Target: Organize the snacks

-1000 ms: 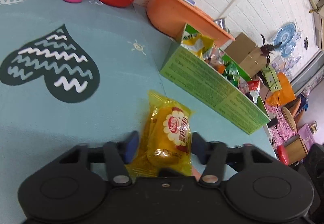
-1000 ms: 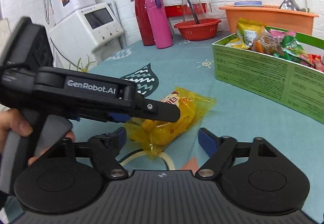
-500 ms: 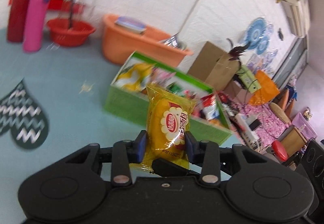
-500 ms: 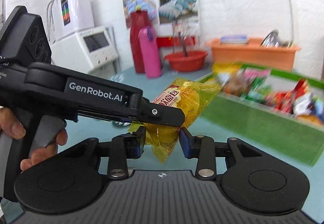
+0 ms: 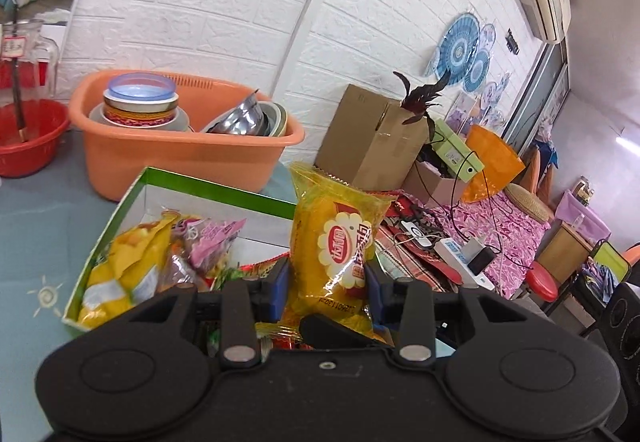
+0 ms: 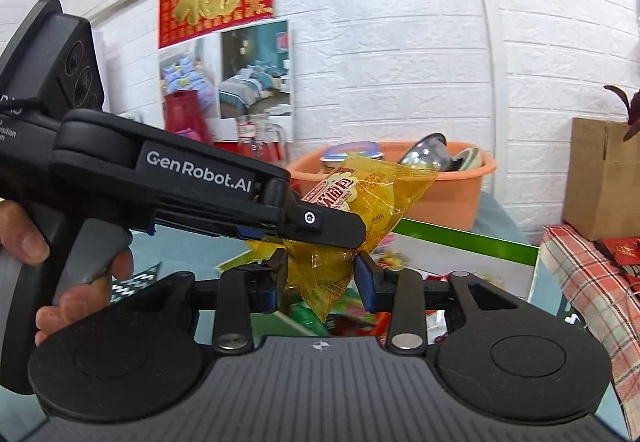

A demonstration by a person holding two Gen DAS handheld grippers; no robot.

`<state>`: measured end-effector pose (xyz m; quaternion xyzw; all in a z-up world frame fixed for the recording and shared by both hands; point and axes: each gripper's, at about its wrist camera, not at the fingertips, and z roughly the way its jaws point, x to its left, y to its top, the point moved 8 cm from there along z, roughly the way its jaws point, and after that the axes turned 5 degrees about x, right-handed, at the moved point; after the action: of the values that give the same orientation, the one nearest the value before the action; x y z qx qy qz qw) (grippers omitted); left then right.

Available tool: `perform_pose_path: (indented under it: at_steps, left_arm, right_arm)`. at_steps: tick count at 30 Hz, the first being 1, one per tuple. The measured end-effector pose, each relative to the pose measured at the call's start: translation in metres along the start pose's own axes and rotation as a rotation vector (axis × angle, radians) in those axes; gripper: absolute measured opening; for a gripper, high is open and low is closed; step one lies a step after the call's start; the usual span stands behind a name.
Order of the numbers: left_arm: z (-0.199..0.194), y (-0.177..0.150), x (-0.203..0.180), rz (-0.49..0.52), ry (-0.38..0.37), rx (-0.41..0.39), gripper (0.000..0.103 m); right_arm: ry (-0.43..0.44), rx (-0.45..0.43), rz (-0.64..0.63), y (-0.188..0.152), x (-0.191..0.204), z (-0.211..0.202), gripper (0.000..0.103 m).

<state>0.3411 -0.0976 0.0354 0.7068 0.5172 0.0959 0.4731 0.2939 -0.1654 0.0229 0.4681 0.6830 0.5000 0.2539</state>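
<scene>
A yellow snack packet (image 5: 336, 242) with a red and white label stands upright in my left gripper (image 5: 326, 286), which is shut on it. The packet hangs over the open green snack box (image 5: 216, 190), where several other packets (image 5: 128, 262) lie. In the right wrist view the same packet (image 6: 376, 194) slants up to the right, and my right gripper (image 6: 320, 276) is shut on its lower end. The left gripper's finger (image 6: 320, 220) crosses in front of the packet from the left, with a hand (image 6: 24, 242) on its grip.
An orange basin (image 5: 180, 154) with bowls stands just behind the green box, and a red basin (image 5: 28, 146) sits at the far left. A cardboard box (image 5: 368, 134) rises beyond the table edge. A checkered cloth (image 6: 580, 274) lies to the right.
The packet has left the teal table and now hangs over the green box. My right gripper, open around it a second ago, has shut on its end. Both hands rose and moved toward the box.
</scene>
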Motion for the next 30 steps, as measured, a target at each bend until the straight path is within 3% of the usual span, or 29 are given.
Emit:
perform_pose_path:
  at_steps: [2, 3, 4, 5, 9, 17, 22, 30]
  left_arm:
    - [0.013, 0.002, 0.003, 0.005, 0.007, 0.009, 0.061]
    - [0.019, 0.003, 0.005, 0.013, 0.016, 0.013, 0.071]
    - [0.023, 0.003, 0.008, 0.020, 0.025, 0.014, 0.096]
    - [0.026, 0.002, 0.010, 0.023, 0.037, 0.013, 0.103]
    - [0.006, -0.004, 0.025, 0.034, 0.133, -0.084, 0.103]
    - [-0.062, -0.024, 0.011, 0.036, 0.173, -0.151, 0.103]
    - [-0.108, -0.050, -0.018, 0.029, 0.255, -0.159, 0.103]
    - [-0.139, -0.105, -0.051, 0.130, 0.414, -0.181, 0.103]
  right_arm:
    - [-0.012, 0.010, 0.002, -0.001, -0.008, 0.007, 0.063]
    - [-0.019, 0.014, 0.002, -0.002, -0.012, 0.012, 0.063]
    - [-0.036, 0.018, -0.001, -0.004, -0.016, 0.017, 0.064]
    - [-0.060, 0.024, -0.005, -0.006, -0.020, 0.024, 0.066]
    - [-0.120, 0.069, -0.020, -0.021, -0.034, 0.037, 0.103]
    - [-0.148, 0.003, 0.008, -0.016, -0.021, -0.029, 0.103]
    - [-0.189, -0.015, 0.036, -0.013, -0.011, -0.087, 0.103]
    - [-0.250, 0.079, -0.031, -0.045, 0.010, -0.131, 0.103]
